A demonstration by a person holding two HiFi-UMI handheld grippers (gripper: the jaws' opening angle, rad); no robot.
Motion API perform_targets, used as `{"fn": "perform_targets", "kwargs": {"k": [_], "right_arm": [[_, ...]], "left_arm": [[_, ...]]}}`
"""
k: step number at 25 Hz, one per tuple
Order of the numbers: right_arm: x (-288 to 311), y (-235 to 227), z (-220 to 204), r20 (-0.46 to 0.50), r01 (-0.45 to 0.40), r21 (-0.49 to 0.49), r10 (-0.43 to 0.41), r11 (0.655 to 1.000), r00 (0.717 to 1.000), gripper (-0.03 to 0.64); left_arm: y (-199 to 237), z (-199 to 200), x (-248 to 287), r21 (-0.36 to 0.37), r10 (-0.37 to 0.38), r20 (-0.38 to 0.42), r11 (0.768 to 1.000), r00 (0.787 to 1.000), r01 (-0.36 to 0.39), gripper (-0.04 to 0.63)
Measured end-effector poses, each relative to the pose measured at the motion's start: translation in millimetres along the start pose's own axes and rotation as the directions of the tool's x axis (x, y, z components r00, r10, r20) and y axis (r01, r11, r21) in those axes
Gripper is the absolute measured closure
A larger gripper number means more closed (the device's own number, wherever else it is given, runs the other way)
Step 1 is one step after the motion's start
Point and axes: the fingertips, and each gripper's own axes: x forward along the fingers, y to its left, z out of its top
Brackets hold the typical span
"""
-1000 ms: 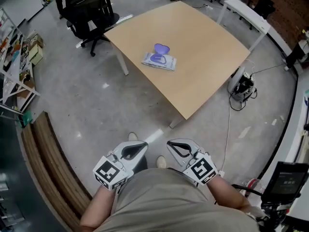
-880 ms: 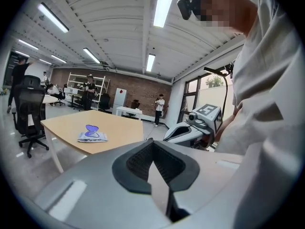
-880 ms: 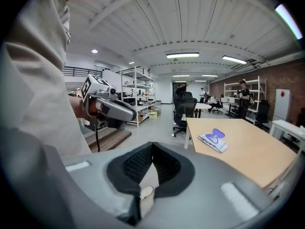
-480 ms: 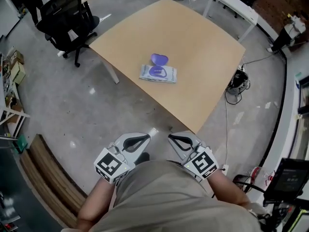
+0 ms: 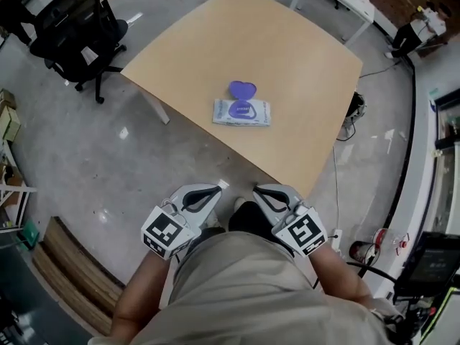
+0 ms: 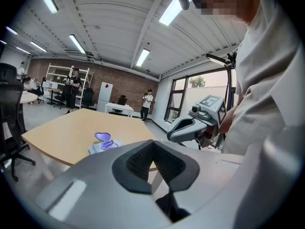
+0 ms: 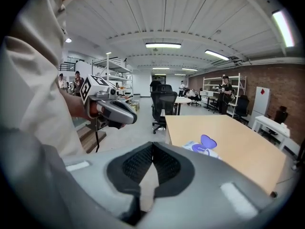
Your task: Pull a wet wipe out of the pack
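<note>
Black office chair point(image 5: 72, 27), one only, is seen well ahead and left of the left gripper point(image 5: 214, 190), whose jaws are pressed together with nothing between them. One wet wipe pack point(image 5: 241, 112), its purple lid point(image 5: 242, 90) flipped open, is laid on the single wooden table point(image 5: 287, 63), well ahead of both grippers and touched by neither. The right gripper point(image 5: 260, 191) is likewise closed and empty.

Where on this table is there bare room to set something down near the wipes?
Nearly all of the table is bare: the wide stretch from the wet wipe pack to the far edge, and the areas at both its sides. Tightest is the strip between the pack and the near edge.
</note>
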Motion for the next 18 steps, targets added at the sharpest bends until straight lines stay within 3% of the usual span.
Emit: {"fn": "perform_targets", "kwargs": {"k": [9,18], "right_arm": [[53.9,-74.1,-20.7,-0.064,0.035,-0.025,-0.036,0.999,0.997,0.614],[111.0,-164.6,-27.5,-0.096,-0.003,0.015,0.004,1.000,0.995,0.614]], "left_arm": [[84.8,-19.6,56.7,-0.030,0.027,-0.087,0.999,0.996,-0.030,0.589],[166.8,-26.8,123.2,-0.075,0.038,-0.212,0.996,0.976,-0.056,0.589]]}}
